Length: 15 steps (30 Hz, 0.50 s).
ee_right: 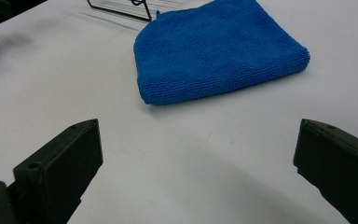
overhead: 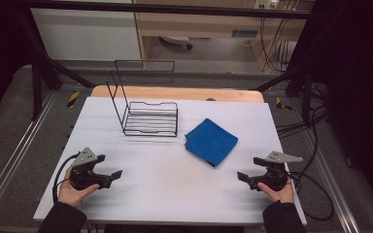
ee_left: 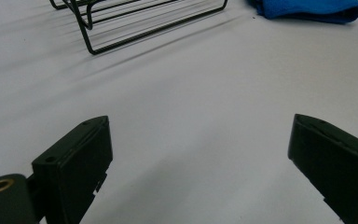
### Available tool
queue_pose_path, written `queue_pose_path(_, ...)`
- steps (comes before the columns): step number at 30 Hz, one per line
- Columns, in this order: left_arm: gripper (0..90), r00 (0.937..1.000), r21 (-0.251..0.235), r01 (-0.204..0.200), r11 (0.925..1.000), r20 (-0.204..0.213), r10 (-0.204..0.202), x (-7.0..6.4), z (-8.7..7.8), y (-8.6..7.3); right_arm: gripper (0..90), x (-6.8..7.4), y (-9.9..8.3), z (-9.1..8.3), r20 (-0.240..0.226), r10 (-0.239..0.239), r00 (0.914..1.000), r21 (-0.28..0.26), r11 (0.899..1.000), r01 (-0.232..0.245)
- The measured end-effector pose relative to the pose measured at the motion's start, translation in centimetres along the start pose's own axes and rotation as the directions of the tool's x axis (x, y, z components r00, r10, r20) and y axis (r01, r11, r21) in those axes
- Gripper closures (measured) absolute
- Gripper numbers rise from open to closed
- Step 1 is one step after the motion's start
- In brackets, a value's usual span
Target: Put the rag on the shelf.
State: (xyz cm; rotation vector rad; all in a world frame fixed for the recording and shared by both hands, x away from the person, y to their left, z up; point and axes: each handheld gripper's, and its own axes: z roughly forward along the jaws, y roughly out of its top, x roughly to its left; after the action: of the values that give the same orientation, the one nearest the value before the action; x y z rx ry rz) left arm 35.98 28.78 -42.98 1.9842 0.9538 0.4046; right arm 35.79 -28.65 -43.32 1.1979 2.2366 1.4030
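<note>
Work appears not yet begun: the folded blue cloth lies flat and untouched on the white bench, just beside the empty black wire rack, which stands toward the far side. The left gripper and right gripper rest low over the near edge, well apart from the cloth, the right being the nearer. The fingers of both stand wide apart, holding and touching nothing; any grasping of the cloth remains outstanding.

high view: above, facing forward-down | gripper views: low, near table | shared: blue cloth, wire rack
</note>
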Motion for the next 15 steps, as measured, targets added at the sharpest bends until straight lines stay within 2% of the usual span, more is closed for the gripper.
queue_pose_path(8, 7.1, 1.0000, -0.002, -0.004, 1.0000, 0.002, 0.004, -0.04, 0.04, -0.13, 1.9, 0.16, 0.02, 0.07, 0.001, 0.001, 1.0000, 0.003, 1.000, -0.001)
queue_pose_path(15, 7.5, 0.9999, 0.011, -0.010, 0.9999, 0.005, 0.010, 0.04, 0.24, -0.26, 2.1, 0.80, 0.14, 0.77, -0.002, 0.000, 1.0000, 0.033, 0.999, 0.000)
